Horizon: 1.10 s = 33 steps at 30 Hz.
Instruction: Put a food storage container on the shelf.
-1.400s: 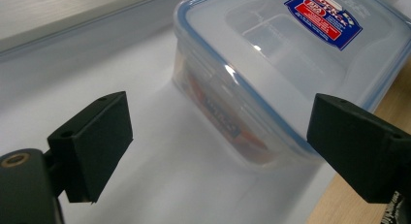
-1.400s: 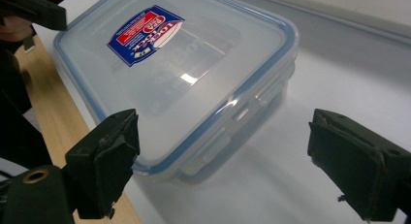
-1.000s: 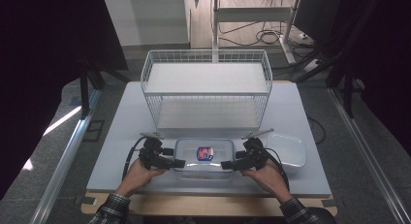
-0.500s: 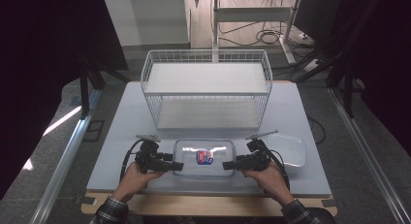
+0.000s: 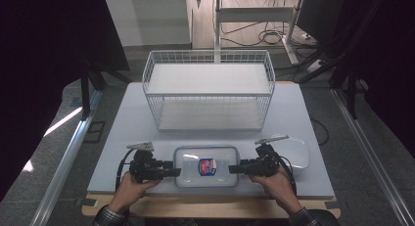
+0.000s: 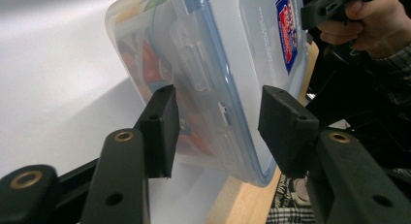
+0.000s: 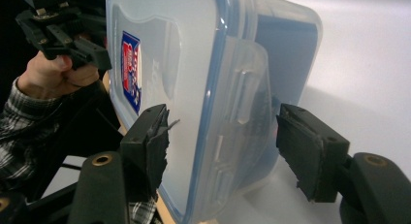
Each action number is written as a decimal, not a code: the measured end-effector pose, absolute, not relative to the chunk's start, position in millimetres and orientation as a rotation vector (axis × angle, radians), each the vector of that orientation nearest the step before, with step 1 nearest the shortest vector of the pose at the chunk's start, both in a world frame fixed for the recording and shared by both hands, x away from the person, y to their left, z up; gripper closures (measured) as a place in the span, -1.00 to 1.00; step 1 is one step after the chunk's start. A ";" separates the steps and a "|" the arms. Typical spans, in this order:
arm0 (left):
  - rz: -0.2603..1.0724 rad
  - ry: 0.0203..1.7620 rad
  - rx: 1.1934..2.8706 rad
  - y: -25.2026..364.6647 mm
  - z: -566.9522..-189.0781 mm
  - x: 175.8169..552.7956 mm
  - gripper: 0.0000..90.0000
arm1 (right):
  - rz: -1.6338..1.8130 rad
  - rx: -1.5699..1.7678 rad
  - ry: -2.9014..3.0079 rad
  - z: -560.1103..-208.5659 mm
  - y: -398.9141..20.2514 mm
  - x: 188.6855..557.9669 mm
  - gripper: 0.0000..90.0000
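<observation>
On the near left of the pale grey table (image 5: pixel 122 123), the left gripper (image 5: pixel 170 170) lies level in the person's left hand (image 5: pixel 131 186), its jaws pointing right at the left end of the clear plastic food box (image 5: pixel 207 166). The left gripper view shows that box end, with its lid clip, sitting between the two black pads (image 6: pixel 160 129); one pad lies against or just beside the box wall, while the other stands a little off the lid. These jaws have just been closing around the box end, and they are not yet pressed on it from both sides.

The food box lies flat near the front edge of the table, midway between the two grippers, with a blue-rimmed lid and a red and blue label (image 5: pixel 207 166) on top. Coloured contents show through its wall in the left gripper view. Farther back, at the table's middle, stands a white wire basket rack (image 5: pixel 208 89).

On the right, the right gripper (image 5: pixel 236 169) is held level in the right hand (image 5: pixel 276 179) and points left at the box's right end. In the right gripper view that end and its clip sit between the pads (image 7: pixel 310 146), with a visible gap on each side; these jaws too have just been closing, still apart. Just right of that gripper lies a white lid-like tray (image 5: pixel 297 152)
</observation>
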State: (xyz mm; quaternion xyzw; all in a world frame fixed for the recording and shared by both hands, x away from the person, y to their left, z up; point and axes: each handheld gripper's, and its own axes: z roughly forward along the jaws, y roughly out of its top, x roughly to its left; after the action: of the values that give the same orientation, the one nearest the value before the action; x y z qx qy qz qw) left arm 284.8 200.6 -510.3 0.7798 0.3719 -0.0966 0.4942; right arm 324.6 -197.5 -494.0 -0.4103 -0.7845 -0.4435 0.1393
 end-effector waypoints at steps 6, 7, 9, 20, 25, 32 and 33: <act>-0.236 0.904 1.882 201.5 -511.5 283.2 0.14 | -1.335 -1.188 -2.265 -492.7 -201.3 322.8 0.07; -0.230 0.904 1.885 201.1 -510.9 282.4 0.14 | -1.332 -1.186 -2.261 -492.4 -201.8 322.6 0.07; -0.222 0.905 1.882 200.8 -510.7 281.1 0.15 | -1.327 -1.185 -2.269 -491.5 -202.0 321.7 0.09; -0.245 1.022 1.794 199.8 -509.1 280.8 0.23 | -1.345 -1.211 -2.289 -488.5 -200.7 313.8 0.12; -0.200 1.048 1.803 196.1 -505.1 280.8 0.23 | -1.377 -1.239 -2.297 -487.5 -198.5 313.3 0.11; -0.138 1.030 1.789 196.9 -486.9 283.0 0.21 | -1.433 -1.225 -2.325 -473.2 -196.2 313.3 0.11; -0.126 1.025 1.788 196.9 -482.6 283.7 0.21 | -1.442 -1.220 -2.329 -470.5 -196.0 313.8 0.11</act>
State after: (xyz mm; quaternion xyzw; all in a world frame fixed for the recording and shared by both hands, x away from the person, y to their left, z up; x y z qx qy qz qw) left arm 283.7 196.9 -482.6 0.7434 0.4261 -0.0525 0.5129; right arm 313.8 -196.0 -470.5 -0.4059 -0.7747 -0.4795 0.0714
